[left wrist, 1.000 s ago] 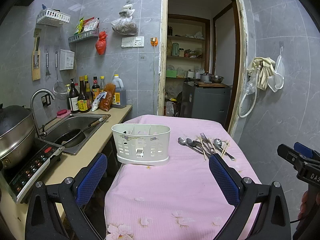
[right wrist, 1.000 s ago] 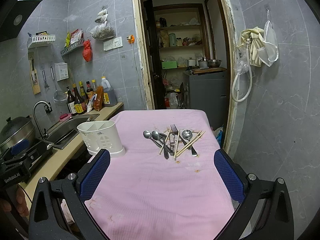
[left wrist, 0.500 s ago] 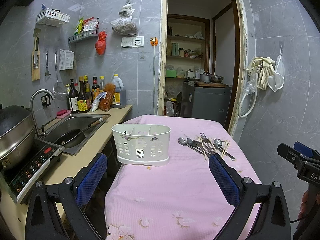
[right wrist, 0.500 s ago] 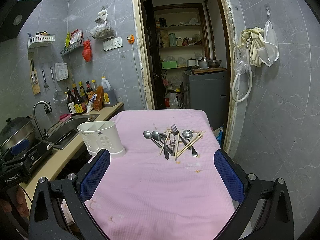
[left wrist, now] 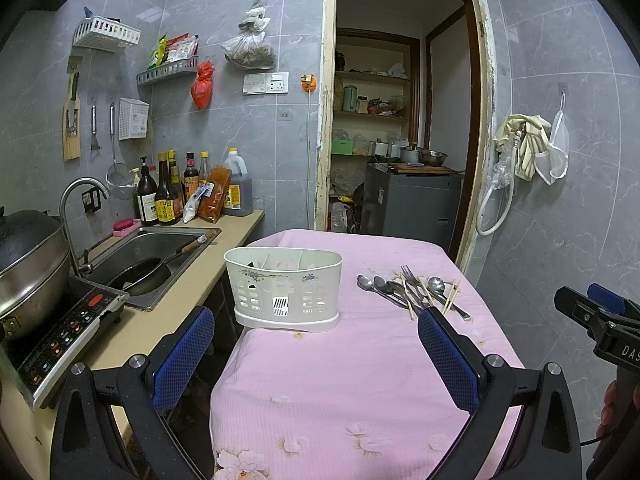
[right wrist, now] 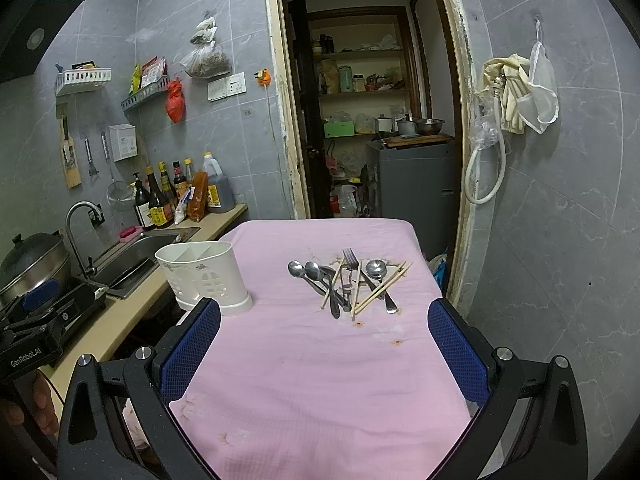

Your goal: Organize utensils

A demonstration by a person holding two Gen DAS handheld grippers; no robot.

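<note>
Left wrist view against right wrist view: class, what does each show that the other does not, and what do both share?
Only the left wrist view shows the frying pan in the sink and the cooktop's control panel. Only the right wrist view shows the range hood at upper left and orange stains on the cloth near the pile. Both show the white utensil holder, the heap of spoons, fork and chopsticks, the pink tablecloth and open doorway.
</note>
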